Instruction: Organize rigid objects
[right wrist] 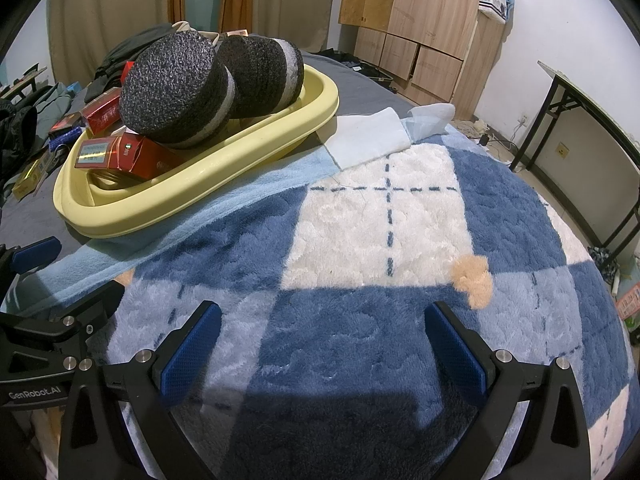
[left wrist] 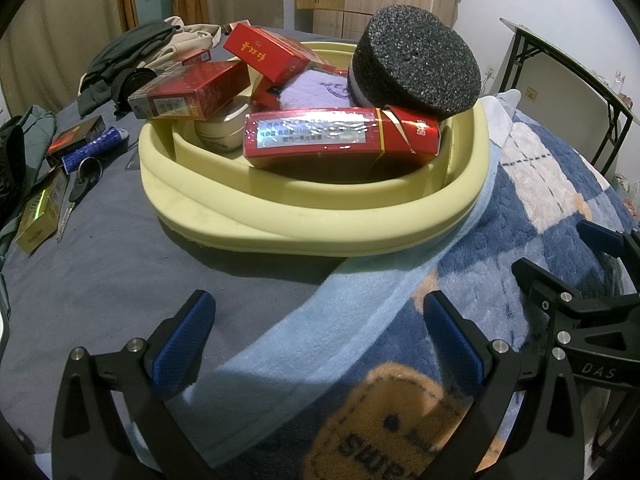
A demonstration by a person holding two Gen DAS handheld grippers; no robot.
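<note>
A pale yellow basin (left wrist: 304,216) sits on the bed, also seen in the right wrist view (right wrist: 168,196). It holds several red boxes (left wrist: 340,136), a black foam disc (left wrist: 416,68), a cream jar (left wrist: 220,132) and a purple cloth (left wrist: 316,90). The right wrist view shows two black foam discs (right wrist: 176,92) (right wrist: 264,76) in it. My left gripper (left wrist: 316,340) is open and empty in front of the basin. My right gripper (right wrist: 322,348) is open and empty over the blue plaid blanket (right wrist: 360,220), to the right of the basin.
Left of the basin on the grey sheet lie a dark box (left wrist: 76,140), a blue tube (left wrist: 96,148), a key (left wrist: 80,184) and a gold box (left wrist: 40,216). Dark clothes (left wrist: 128,60) lie behind. A light blue towel (left wrist: 320,320) runs under the basin. A folding table (right wrist: 592,128) stands right.
</note>
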